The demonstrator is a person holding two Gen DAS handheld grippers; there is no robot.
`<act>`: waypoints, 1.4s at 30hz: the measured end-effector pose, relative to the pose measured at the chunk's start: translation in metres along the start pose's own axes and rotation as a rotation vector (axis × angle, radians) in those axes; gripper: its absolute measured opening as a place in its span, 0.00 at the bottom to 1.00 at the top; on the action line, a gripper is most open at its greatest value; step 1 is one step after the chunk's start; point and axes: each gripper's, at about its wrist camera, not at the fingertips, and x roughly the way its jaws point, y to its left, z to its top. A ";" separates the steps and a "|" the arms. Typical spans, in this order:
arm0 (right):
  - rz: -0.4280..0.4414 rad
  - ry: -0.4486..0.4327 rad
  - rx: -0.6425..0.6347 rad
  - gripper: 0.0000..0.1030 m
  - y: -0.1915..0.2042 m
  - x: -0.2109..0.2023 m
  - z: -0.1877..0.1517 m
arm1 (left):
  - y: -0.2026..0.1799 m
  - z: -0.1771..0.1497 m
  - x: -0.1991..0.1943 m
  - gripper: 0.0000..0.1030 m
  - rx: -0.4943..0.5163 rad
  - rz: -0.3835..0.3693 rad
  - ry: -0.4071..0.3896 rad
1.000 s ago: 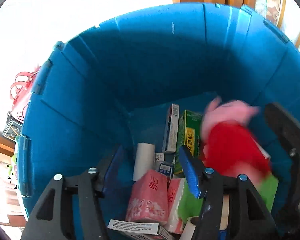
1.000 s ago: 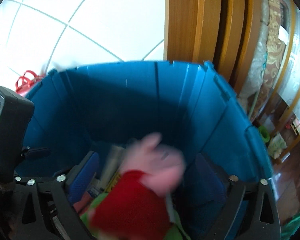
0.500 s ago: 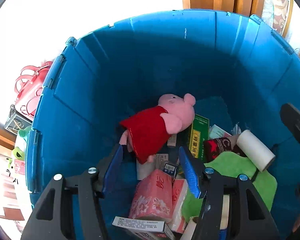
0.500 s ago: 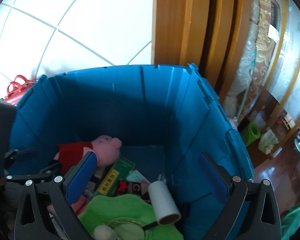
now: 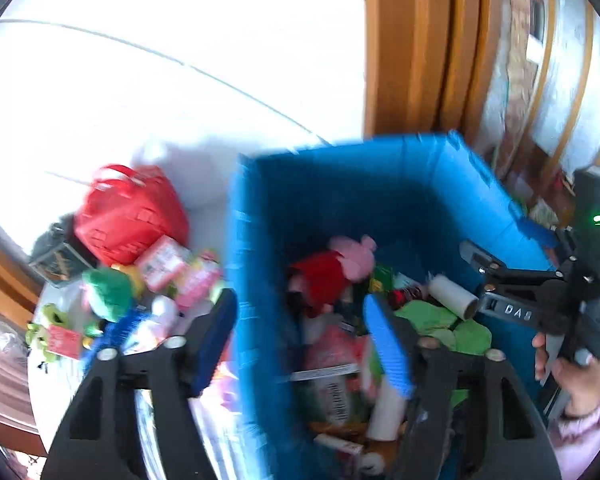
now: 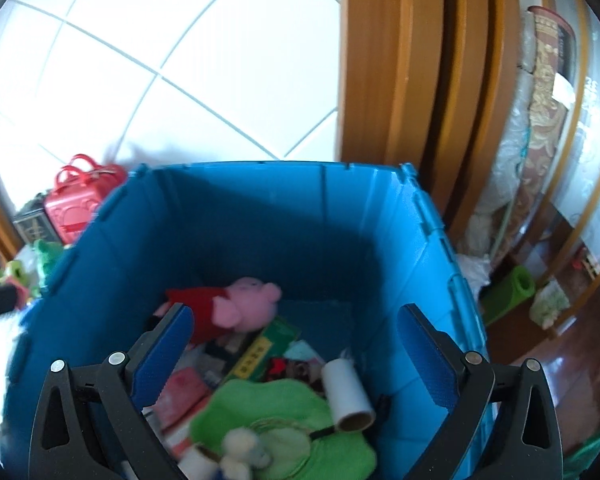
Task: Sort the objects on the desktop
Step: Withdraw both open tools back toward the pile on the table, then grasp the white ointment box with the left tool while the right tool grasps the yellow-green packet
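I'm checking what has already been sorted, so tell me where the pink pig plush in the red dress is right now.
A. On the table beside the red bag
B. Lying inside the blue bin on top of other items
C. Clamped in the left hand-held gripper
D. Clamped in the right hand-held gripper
B: the pig plush lies inside the blue bin among boxes, clear of both open hand-held grippers.
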 end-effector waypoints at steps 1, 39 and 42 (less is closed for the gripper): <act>0.018 -0.011 0.004 1.00 0.004 -0.008 0.000 | 0.013 -0.005 -0.016 0.77 -0.011 0.016 -0.035; 0.135 0.121 0.098 1.00 0.421 0.038 -0.212 | 0.375 -0.326 0.122 0.78 -0.252 0.075 0.136; 0.101 0.167 0.130 1.00 0.410 0.079 -0.240 | 0.360 -0.350 0.162 0.78 -0.290 0.037 0.217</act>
